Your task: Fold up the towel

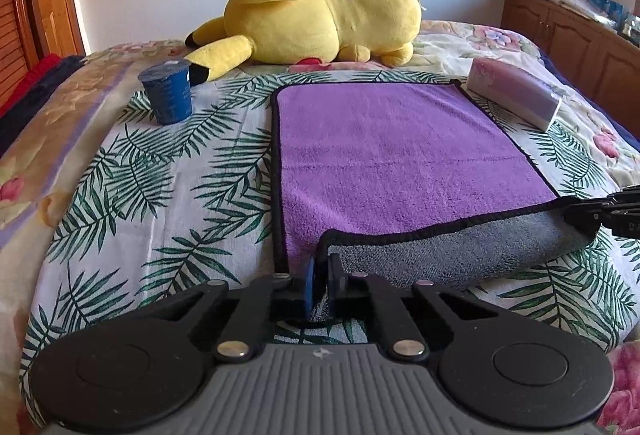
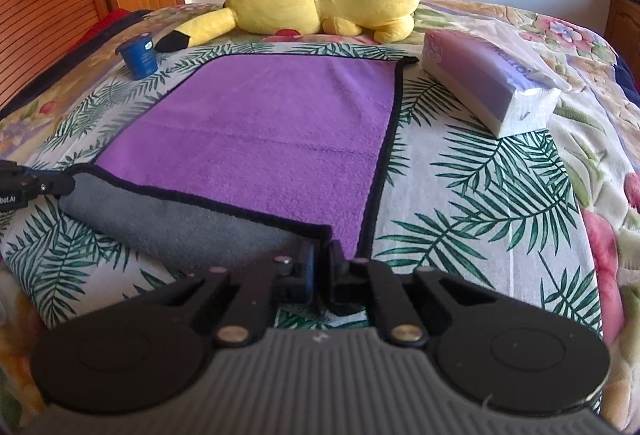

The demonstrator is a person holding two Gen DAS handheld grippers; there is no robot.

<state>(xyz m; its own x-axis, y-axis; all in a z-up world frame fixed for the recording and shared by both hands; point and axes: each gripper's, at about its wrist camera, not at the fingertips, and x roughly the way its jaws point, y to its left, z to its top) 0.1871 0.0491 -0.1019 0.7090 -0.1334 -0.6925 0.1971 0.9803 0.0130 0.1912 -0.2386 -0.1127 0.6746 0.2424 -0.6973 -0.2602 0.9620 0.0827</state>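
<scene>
A purple towel [image 1: 392, 151] with a black hem and grey underside lies on a leaf-print sheet [image 1: 168, 195]; it also shows in the right wrist view [image 2: 280, 123]. Its near edge is lifted and turned over, showing the grey side [image 1: 460, 247]. My left gripper [image 1: 322, 275] is shut on the near left corner. My right gripper [image 2: 321, 263] is shut on the near right corner. Each gripper shows at the edge of the other's view: the right one [image 1: 600, 213] and the left one [image 2: 36, 187].
A yellow plush toy [image 1: 320, 11] lies beyond the towel. A blue cup [image 1: 168, 91] stands far left of it. A tissue pack [image 1: 516, 95] lies far right, close to the towel's far corner. A wooden cabinet [image 1: 572, 35] stands right of the bed.
</scene>
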